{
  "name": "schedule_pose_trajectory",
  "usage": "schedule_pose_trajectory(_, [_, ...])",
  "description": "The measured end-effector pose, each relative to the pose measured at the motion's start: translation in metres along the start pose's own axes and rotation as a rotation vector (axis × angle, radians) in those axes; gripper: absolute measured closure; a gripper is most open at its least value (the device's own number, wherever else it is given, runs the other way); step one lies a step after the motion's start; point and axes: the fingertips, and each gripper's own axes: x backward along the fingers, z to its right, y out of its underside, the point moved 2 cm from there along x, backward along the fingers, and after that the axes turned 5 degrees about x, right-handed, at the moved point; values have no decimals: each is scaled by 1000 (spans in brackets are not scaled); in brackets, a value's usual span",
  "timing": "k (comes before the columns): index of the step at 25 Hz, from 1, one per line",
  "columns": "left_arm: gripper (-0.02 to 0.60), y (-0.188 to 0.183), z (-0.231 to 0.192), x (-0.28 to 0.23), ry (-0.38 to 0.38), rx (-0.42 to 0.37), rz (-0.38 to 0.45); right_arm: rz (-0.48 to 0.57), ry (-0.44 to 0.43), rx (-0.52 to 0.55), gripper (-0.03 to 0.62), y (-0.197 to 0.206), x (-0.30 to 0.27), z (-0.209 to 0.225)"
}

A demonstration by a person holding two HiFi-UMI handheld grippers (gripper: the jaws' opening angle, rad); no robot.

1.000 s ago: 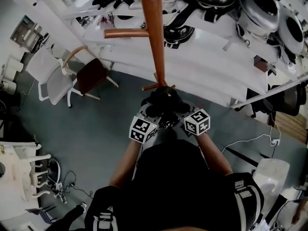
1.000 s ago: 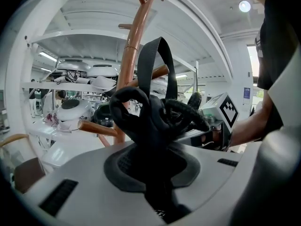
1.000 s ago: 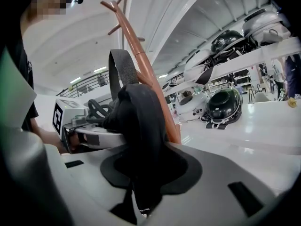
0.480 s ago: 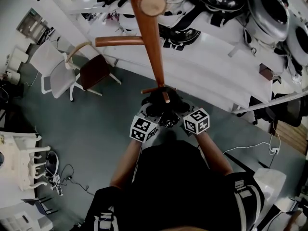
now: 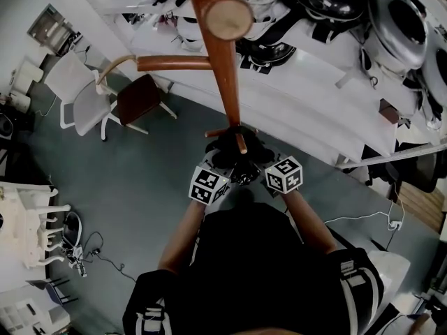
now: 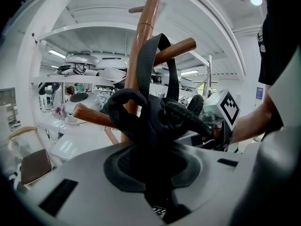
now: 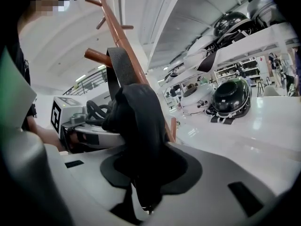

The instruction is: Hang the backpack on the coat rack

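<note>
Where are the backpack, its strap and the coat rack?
backpack point(image 6: 141, 126), left gripper view, bunched black fabric
strap point(image 7: 123, 67), right gripper view, grey webbing
coat rack point(image 5: 225, 82), head view, middle of pole

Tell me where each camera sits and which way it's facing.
Head view: on the head, looking steeply down at the rack and backpack; both forearms show.
Left gripper view: on the left tool, looking along its jaws, shut on the backpack, toward the rack; right forearm shows.
Right gripper view: on the right tool, likewise; left forearm shows.
Shared: each gripper view shows the other tool.
</note>
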Motion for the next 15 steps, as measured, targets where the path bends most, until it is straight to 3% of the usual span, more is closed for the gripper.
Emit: schedule_pose_trajectory(15, [497,12,-18,-9,-5,11,-51,-49,-2,-6,467,12,-20,8])
